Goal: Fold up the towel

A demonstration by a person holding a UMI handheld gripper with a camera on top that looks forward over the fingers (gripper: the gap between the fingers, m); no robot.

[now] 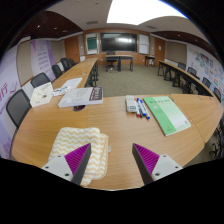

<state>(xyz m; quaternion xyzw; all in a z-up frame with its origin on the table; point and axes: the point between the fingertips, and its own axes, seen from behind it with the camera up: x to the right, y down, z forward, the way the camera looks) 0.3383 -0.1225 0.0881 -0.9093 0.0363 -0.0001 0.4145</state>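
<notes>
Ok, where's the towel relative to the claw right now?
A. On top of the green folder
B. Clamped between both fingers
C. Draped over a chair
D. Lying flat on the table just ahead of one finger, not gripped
D: the cream zigzag-patterned towel lies flat on the wooden table just ahead of one finger, while the claw is open with nothing between its fingers.

A big wooden table point(110, 125) is filling the near part of the room. A folded towel point(78, 150) with zigzag stripes is lying on its near left side. Farther back on the left, a book point(80, 97) and some white papers point(42, 94) are resting on the wood. On the right, a green folder point(167, 113) is lying flat, with pens point(141, 107) sitting just left of it.
</notes>
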